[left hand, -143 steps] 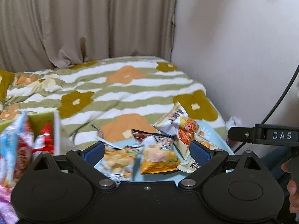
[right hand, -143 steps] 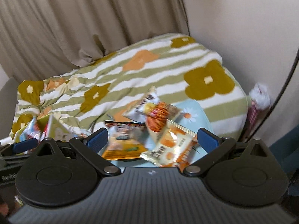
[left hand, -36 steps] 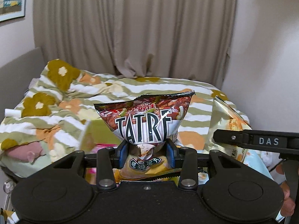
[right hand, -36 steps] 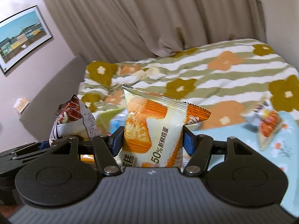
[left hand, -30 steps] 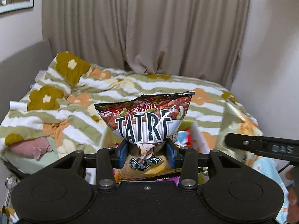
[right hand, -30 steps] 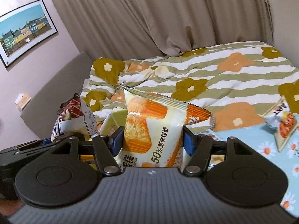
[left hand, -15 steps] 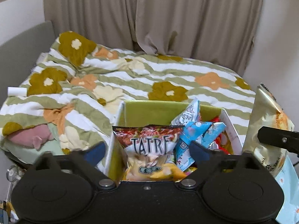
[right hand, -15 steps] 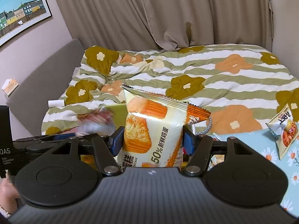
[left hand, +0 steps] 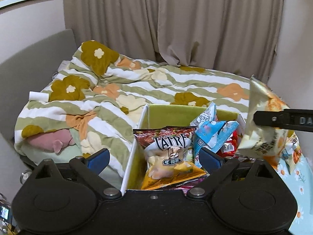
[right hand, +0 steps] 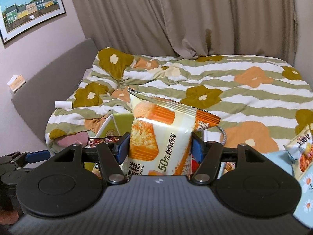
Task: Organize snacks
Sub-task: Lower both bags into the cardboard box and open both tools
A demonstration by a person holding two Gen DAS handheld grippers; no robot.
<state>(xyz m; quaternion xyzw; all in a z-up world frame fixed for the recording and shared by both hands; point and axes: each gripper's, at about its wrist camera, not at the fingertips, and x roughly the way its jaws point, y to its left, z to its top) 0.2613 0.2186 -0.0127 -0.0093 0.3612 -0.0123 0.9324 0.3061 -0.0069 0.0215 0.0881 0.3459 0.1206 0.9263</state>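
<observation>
Left wrist view: left gripper (left hand: 154,157) jaws spread over the TATRE bag (left hand: 168,152); right gripper (right hand: 159,148) jaws pinch the cake packet (right hand: 162,137).

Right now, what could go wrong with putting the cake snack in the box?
The box already looks crowded, with the TATRE bag and blue packet standing high, so the cake pack might perch on top and slide out. The right tool squeezes the puffy pack, which might crush the cake.
</observation>
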